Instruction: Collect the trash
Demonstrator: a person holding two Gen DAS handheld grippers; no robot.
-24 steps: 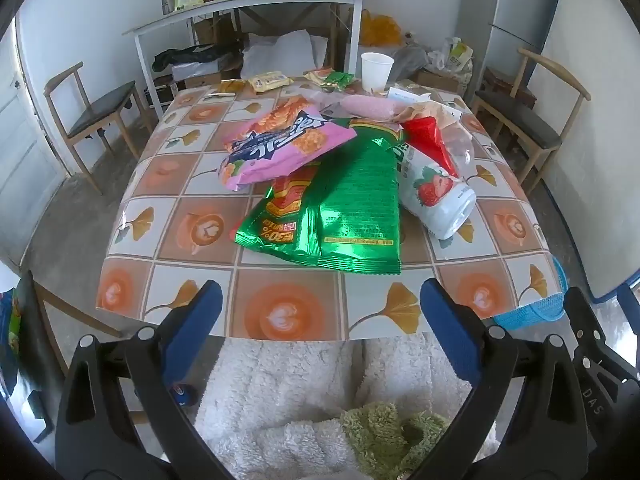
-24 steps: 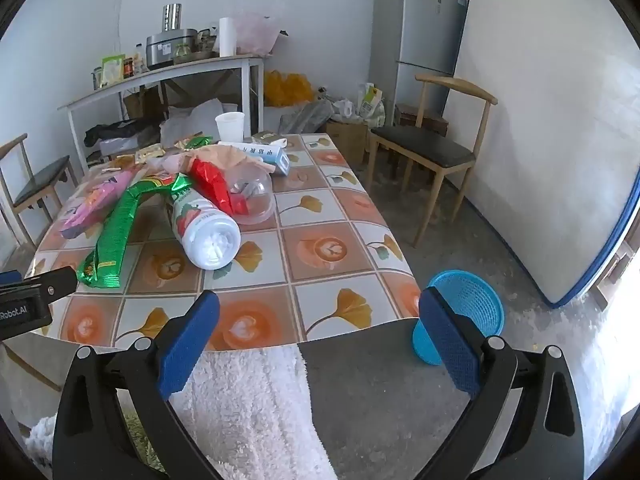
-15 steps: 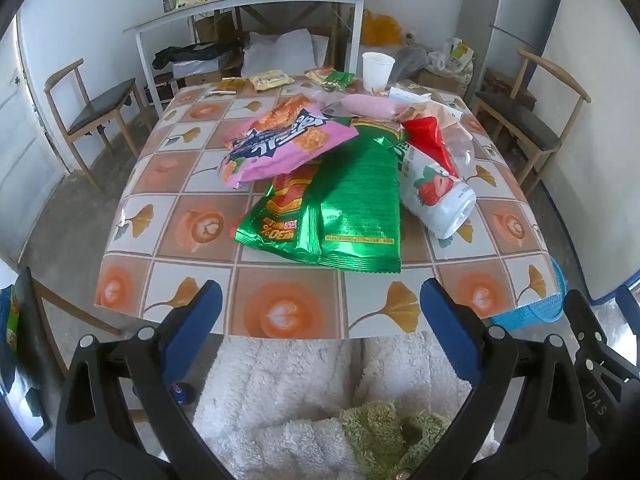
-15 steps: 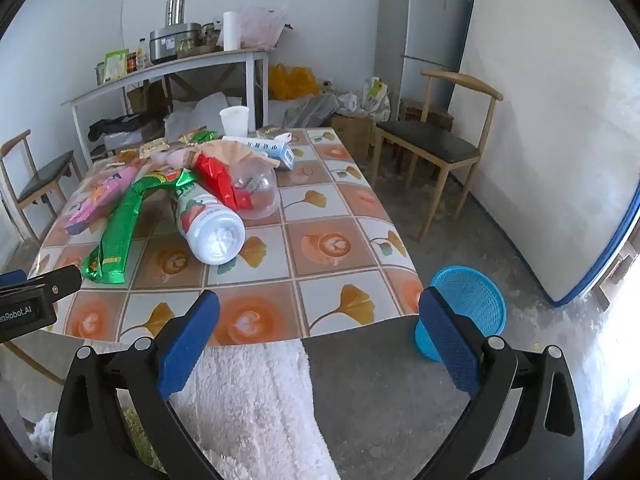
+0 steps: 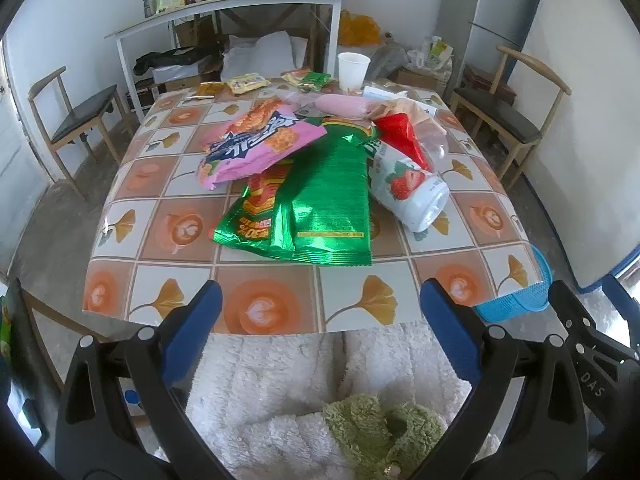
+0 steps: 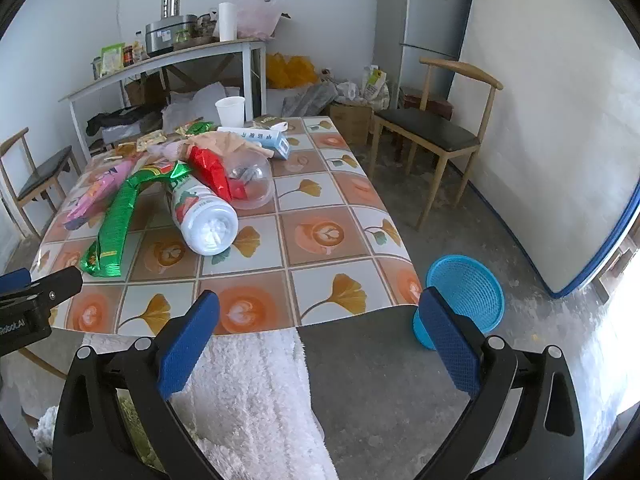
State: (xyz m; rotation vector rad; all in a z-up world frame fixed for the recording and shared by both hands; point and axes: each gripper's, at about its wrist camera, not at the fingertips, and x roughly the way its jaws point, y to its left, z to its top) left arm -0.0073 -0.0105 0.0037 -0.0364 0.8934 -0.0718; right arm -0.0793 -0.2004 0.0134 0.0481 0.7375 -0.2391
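Observation:
A heap of trash lies on the tiled table (image 5: 160,236): a pink snack bag (image 5: 256,144), green snack bags (image 5: 320,196), a white strawberry bottle (image 5: 408,188) on its side, a red wrapper (image 5: 404,140) and a paper cup (image 5: 352,70). The bottle (image 6: 202,216), the green bags (image 6: 116,216) and a clear plastic lid (image 6: 252,180) show in the right wrist view. A blue basket (image 6: 464,292) stands on the floor by the table's right corner. My left gripper (image 5: 318,328) and right gripper (image 6: 316,336) are open and empty, just short of the table's near edge.
White fluffy cloth (image 5: 280,392) lies below both grippers. Wooden chairs stand at the left (image 5: 76,116) and right (image 6: 436,132). A side table (image 5: 224,12) with kitchen items and a fridge (image 6: 424,24) stand at the back. A white box (image 6: 260,140) lies on the table.
Both grippers have risen slightly and tilted, so the table sits a little lower in view. Nothing on the table has moved.

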